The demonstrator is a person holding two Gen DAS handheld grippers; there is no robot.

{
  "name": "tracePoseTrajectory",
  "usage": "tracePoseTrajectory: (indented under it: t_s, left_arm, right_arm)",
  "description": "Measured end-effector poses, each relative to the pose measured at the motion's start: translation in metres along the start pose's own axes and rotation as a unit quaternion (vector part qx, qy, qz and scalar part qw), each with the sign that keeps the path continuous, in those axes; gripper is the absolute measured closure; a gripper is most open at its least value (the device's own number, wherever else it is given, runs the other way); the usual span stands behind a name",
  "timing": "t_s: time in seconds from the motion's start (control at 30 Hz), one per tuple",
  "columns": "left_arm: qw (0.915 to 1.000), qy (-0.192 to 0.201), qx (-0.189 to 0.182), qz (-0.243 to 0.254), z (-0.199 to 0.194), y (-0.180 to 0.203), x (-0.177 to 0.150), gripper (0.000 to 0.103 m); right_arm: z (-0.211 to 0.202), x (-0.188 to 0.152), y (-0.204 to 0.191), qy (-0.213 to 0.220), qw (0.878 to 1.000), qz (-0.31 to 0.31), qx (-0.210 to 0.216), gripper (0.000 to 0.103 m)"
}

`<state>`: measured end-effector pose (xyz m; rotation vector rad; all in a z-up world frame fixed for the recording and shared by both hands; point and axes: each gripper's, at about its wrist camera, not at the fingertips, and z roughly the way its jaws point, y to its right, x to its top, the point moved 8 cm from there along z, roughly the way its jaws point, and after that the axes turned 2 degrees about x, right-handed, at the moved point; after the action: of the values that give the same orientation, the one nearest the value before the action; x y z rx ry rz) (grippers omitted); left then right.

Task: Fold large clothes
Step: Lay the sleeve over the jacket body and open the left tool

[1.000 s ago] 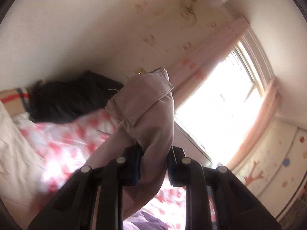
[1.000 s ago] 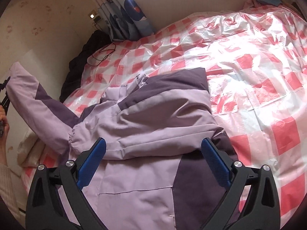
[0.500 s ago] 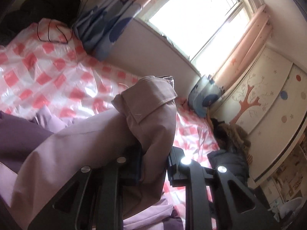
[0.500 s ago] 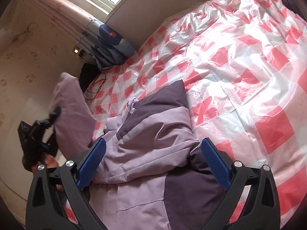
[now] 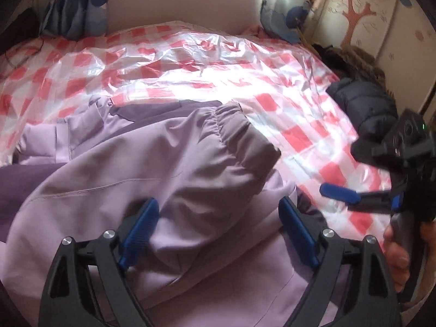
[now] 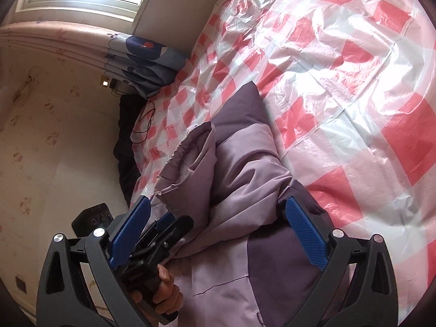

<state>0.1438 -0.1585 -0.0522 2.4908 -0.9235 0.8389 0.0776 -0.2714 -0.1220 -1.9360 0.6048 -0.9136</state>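
A lilac and dark purple jacket (image 5: pixel 130 147) lies on the bed, seen also in the right wrist view (image 6: pixel 245 179). Its light sleeve with the gathered cuff (image 5: pixel 234 133) is folded across the body. My left gripper (image 5: pixel 218 229) straddles that sleeve with its jaws opening wide, and the blue pads (image 5: pixel 139 226) stand apart from the cloth. The right wrist view shows the left gripper (image 6: pixel 174 226) from the side, held by a hand (image 6: pixel 163 294). My right gripper (image 6: pixel 218 234) hovers open over the jacket's hem side, gripping nothing, and appears at the right edge (image 5: pixel 343 200).
A red-and-white checked plastic sheet (image 5: pixel 190 62) covers the bed. A dark puffer coat with a fur hood (image 5: pixel 365 106) lies at the right edge. Blue patterned curtains (image 5: pixel 73 8) hang at the headboard wall. Dark clothes (image 6: pixel 128 136) and a cable (image 6: pixel 144 120) fill the far corner.
The left gripper swung down from facing the wall and window to the bed, carrying the sleeve across the jacket, then its jaws spread off it. The right gripper rolled and stayed open.
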Motion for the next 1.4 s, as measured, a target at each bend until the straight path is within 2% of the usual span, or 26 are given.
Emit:
tracePoseTrajectory:
  t_s: [0.03, 0.1, 0.27, 0.37, 0.5, 0.53, 0.57, 0.6, 0.63, 0.67, 0.77, 0.83, 0.93, 1.0, 1.03, 1.07, 1.1, 1.13, 1.17, 1.2, 1.27, 1.33, 1.4]
  left_arm:
    - [0.9998, -0.004, 0.015, 0.016, -0.003, 0.002, -0.001, 0.017]
    - [0.9997, 0.004, 0.019, 0.015, -0.020, 0.002, -0.005, 0.017]
    - [0.9953, 0.048, 0.018, -0.081, -0.085, -0.050, -0.021, 0.011]
    - [0.9871, 0.067, 0.033, -0.141, -0.125, -0.098, -0.039, 0.011]
    - [0.9700, 0.085, 0.076, -0.215, -0.172, -0.170, -0.066, 0.011]
    - [0.9655, 0.088, 0.084, -0.231, -0.181, -0.185, -0.072, 0.011]
    - [0.9608, 0.091, 0.090, -0.246, -0.190, -0.199, -0.078, 0.011]
    - [0.9565, 0.097, 0.095, -0.258, -0.199, -0.211, -0.083, 0.011]
    - [0.9512, 0.106, 0.103, -0.271, -0.209, -0.223, -0.086, 0.011]
    - [0.9469, 0.117, 0.106, -0.280, -0.218, -0.233, -0.089, 0.011]
    - [0.9346, 0.161, 0.110, -0.297, -0.241, -0.256, -0.088, 0.007]
    - [0.9293, 0.174, 0.113, -0.305, -0.241, -0.265, -0.086, 0.007]
    - [0.9356, 0.137, 0.111, -0.306, -0.204, -0.270, -0.088, 0.007]
    - [0.9392, 0.080, 0.117, -0.313, -0.163, -0.276, -0.099, 0.007]
    - [0.9389, 0.050, 0.120, -0.319, -0.146, -0.279, -0.107, 0.007]
    - [0.9377, 0.023, 0.123, -0.324, -0.131, -0.281, -0.115, 0.007]
    - [0.9365, 0.014, 0.130, -0.326, -0.126, -0.282, -0.118, 0.007]
    - [0.9367, 0.021, 0.134, -0.323, -0.129, -0.281, -0.117, 0.007]
    - [0.9375, 0.036, 0.133, -0.320, -0.137, -0.280, -0.112, 0.007]
    - [0.9388, 0.062, 0.127, -0.314, -0.148, -0.277, -0.104, 0.007]
    - [0.9406, 0.103, 0.132, -0.295, -0.165, -0.273, -0.089, 0.007]
    - [0.9463, 0.109, 0.140, -0.270, -0.166, -0.269, -0.075, 0.007]
    - [0.9518, 0.095, 0.140, -0.256, -0.155, -0.269, -0.069, 0.007]
  right_arm:
    - [0.003, -0.001, -0.002, -0.003, 1.000, 0.001, 0.003, 0.007]
    - [0.008, -0.003, -0.005, -0.010, 1.000, -0.003, 0.010, 0.007]
    - [0.023, -0.005, -0.034, -0.023, 0.998, -0.030, 0.041, 0.007]
    - [0.035, -0.009, -0.049, -0.033, 0.997, -0.063, 0.033, 0.007]
    - [0.068, -0.008, -0.046, -0.057, 0.997, -0.048, 0.022, 0.009]
    - [0.078, -0.007, -0.048, -0.064, 0.996, -0.057, 0.027, 0.026]
    - [0.088, -0.006, -0.053, -0.070, 0.995, -0.074, 0.020, 0.055]
    - [0.095, -0.004, -0.056, -0.073, 0.993, -0.095, -0.004, 0.071]
    - [0.097, -0.001, -0.063, -0.065, 0.991, -0.116, -0.016, 0.079]
    - [0.095, 0.003, -0.075, -0.055, 0.989, -0.136, -0.011, 0.081]
    - [0.063, 0.014, -0.125, 0.009, 0.973, -0.228, 0.026, 0.082]
    - [0.048, 0.023, -0.129, 0.034, 0.969, -0.244, 0.021, 0.082]
    - [0.066, 0.031, -0.072, 0.001, 0.979, -0.203, -0.032, 0.082]
    - [0.092, 0.021, -0.016, -0.071, 0.982, -0.156, -0.078, 0.077]
    - [0.096, 0.015, 0.002, -0.090, 0.984, -0.131, -0.079, 0.072]
    - [0.092, 0.014, 0.008, -0.090, 0.987, -0.117, -0.065, 0.066]
    - [0.082, 0.017, 0.007, -0.076, 0.988, -0.118, -0.061, 0.060]
    - [0.068, 0.023, 0.001, -0.045, 0.988, -0.128, -0.073, 0.048]
    - [0.052, 0.032, -0.007, -0.004, 0.984, -0.145, -0.100, 0.045]
    - [0.038, 0.039, -0.023, 0.033, 0.978, -0.176, -0.109, 0.044]
    - [0.022, 0.046, -0.062, 0.086, 0.961, -0.239, -0.107, 0.031]
    - [0.034, 0.041, -0.100, 0.084, 0.944, -0.304, -0.097, 0.026]
    - [0.071, 0.027, -0.122, 0.041, 0.925, -0.360, -0.111, 0.025]
